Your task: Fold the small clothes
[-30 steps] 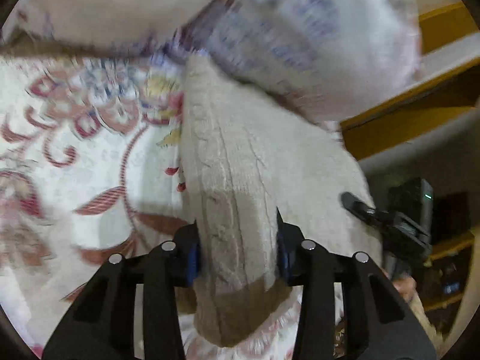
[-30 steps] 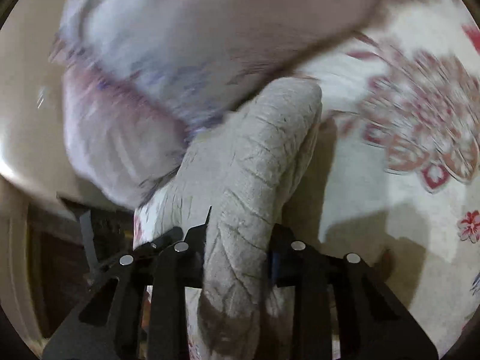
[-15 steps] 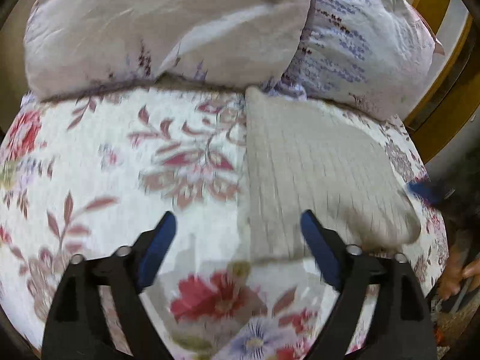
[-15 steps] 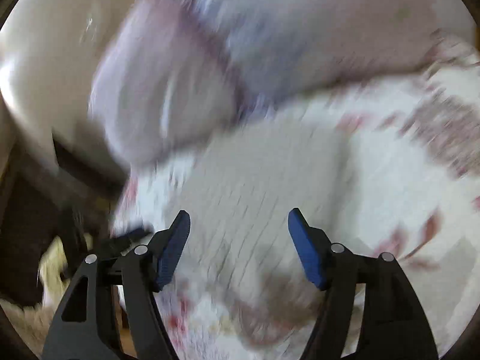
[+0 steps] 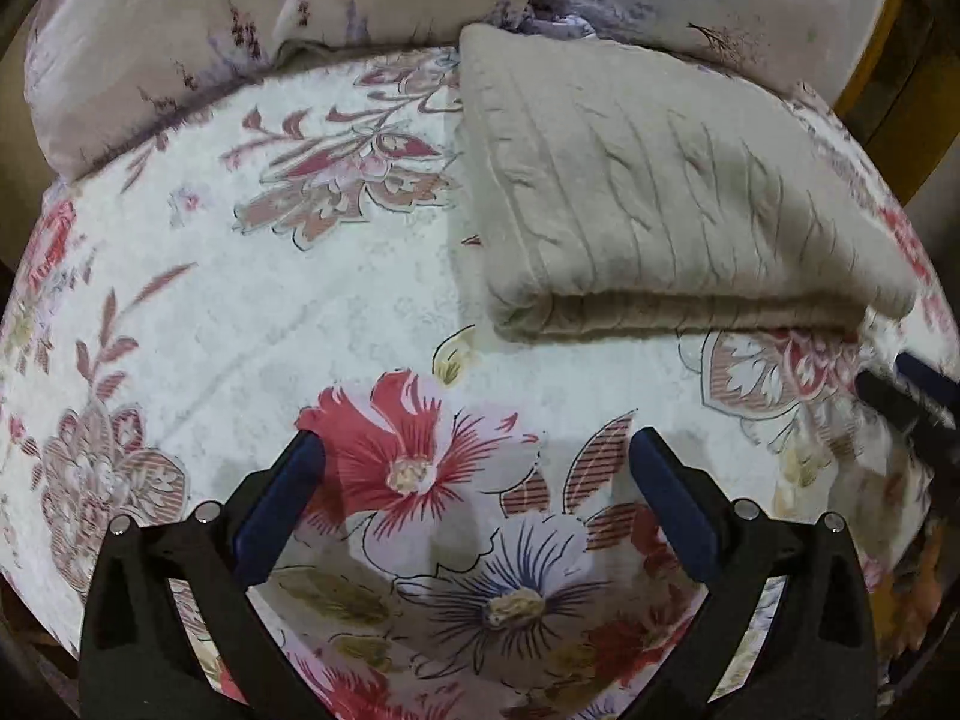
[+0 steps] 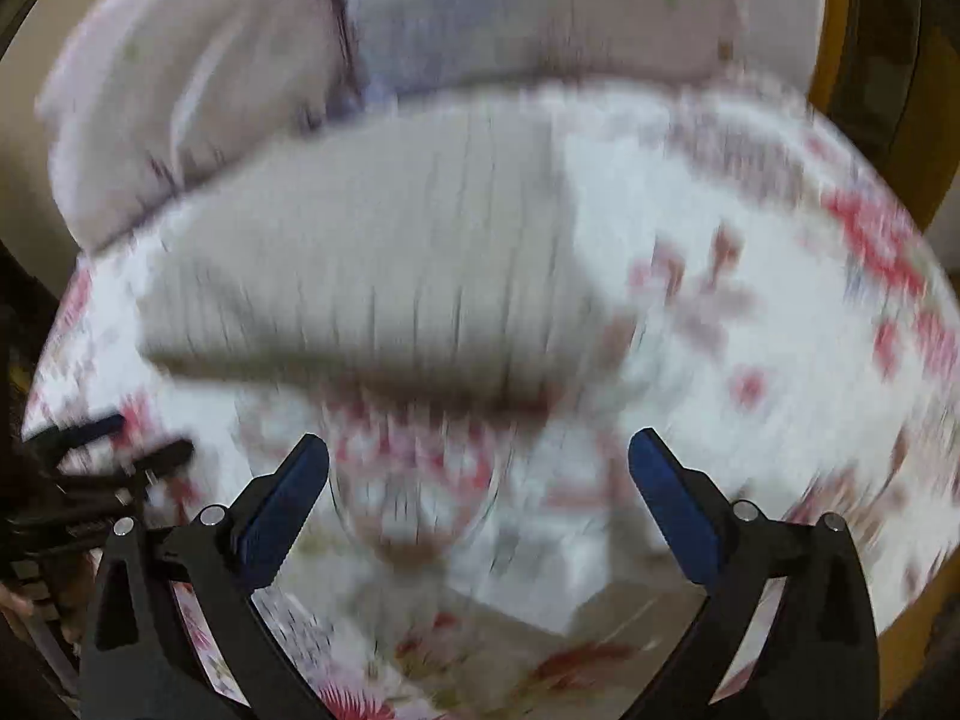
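A beige cable-knit garment (image 5: 648, 192) lies folded flat on the floral bedspread (image 5: 288, 300), its folded edge toward me. In the blurred right wrist view it lies left of centre (image 6: 384, 276). My left gripper (image 5: 477, 450) is open and empty, above the bedspread a short way in front of the garment. My right gripper (image 6: 479, 453) is open and empty too, just in front of the garment's near edge. The right gripper's fingertips (image 5: 900, 396) show at the left wrist view's right edge.
Two pale floral pillows (image 5: 228, 18) lie against the far end of the bed, right behind the garment. A yellow wooden bed frame (image 5: 882, 48) runs along the right. The bed's edge drops off at the right (image 5: 924, 570).
Both grippers let go of the garment, opened wide and drew back. The garment, held up a second ago, now lies folded on the bed.
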### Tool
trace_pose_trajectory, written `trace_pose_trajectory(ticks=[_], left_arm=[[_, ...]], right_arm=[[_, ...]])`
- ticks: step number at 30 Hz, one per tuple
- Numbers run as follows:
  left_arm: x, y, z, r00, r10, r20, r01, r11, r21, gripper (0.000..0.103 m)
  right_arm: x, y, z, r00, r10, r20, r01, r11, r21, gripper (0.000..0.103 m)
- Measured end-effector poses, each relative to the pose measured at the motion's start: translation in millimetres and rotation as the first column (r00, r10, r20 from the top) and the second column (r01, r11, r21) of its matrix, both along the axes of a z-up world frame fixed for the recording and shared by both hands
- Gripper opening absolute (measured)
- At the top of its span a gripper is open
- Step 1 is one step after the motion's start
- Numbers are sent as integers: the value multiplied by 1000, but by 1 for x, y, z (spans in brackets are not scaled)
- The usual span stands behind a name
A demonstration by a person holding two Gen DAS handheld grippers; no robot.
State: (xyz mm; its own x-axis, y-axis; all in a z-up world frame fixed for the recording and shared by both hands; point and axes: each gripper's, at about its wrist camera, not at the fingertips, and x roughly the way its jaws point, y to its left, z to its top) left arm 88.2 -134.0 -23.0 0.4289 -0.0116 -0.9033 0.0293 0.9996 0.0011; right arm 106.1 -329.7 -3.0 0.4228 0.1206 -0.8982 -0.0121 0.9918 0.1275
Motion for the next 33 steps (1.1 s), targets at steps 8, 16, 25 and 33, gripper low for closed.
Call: trace_pose_trajectory(ticks=[8, 16, 25, 33], left_arm=[[-4, 7, -1, 1000, 22, -21, -22, 1000, 1, 101], [-6, 8, 1, 1000, 19, -25, -19, 1000, 1, 101], [-6, 8, 1, 1000, 19, -22, -19, 1000, 2, 101], [-7, 7, 1, 1000, 20, -21, -20, 1000, 2, 101]], right_arm=[[-13, 22, -9, 1000, 4, 15, -2, 991, -135, 102], [-12, 25, -10, 1000, 4, 11, -2, 990, -138, 102], [-8, 28, -9, 1000, -18, -13, 16, 990, -141, 102], [-9, 29, -9, 1000, -21, -7, 20, 990, -142, 102]])
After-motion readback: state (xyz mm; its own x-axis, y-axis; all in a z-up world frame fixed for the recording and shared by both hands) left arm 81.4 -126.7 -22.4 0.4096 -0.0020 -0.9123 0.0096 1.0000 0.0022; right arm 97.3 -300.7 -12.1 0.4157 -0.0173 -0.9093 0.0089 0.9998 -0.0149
